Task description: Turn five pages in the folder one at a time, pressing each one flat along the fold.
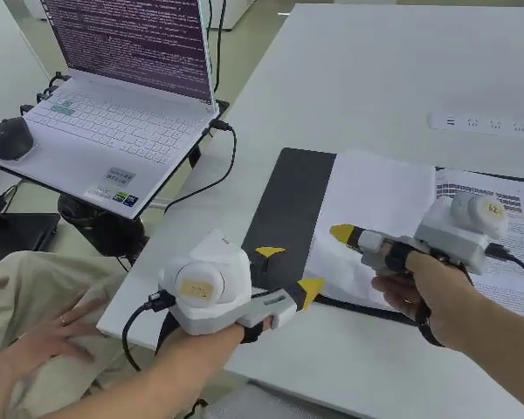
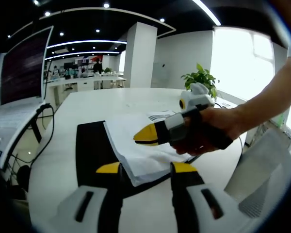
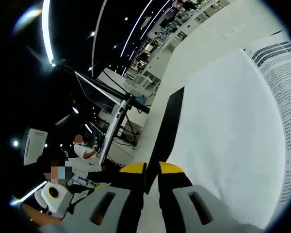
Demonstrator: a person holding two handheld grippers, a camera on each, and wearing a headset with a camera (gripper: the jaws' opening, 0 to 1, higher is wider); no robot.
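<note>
The white surface (image 1: 375, 87) carries a folder (image 1: 288, 201) lying open, with its black cover to the left. A blank page (image 1: 380, 218) lies across it beside a printed page (image 1: 458, 185). The left gripper (image 1: 290, 271) is spread at the cover's near edge. The right gripper (image 1: 342, 233) is over the blank page, jaws pressed together, seemingly on nothing.

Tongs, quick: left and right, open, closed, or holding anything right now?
Left tongs: open, gripping nothing, at the near edge of the flat black folder.
Right tongs: closed, nothing held, over the white paper page.
</note>
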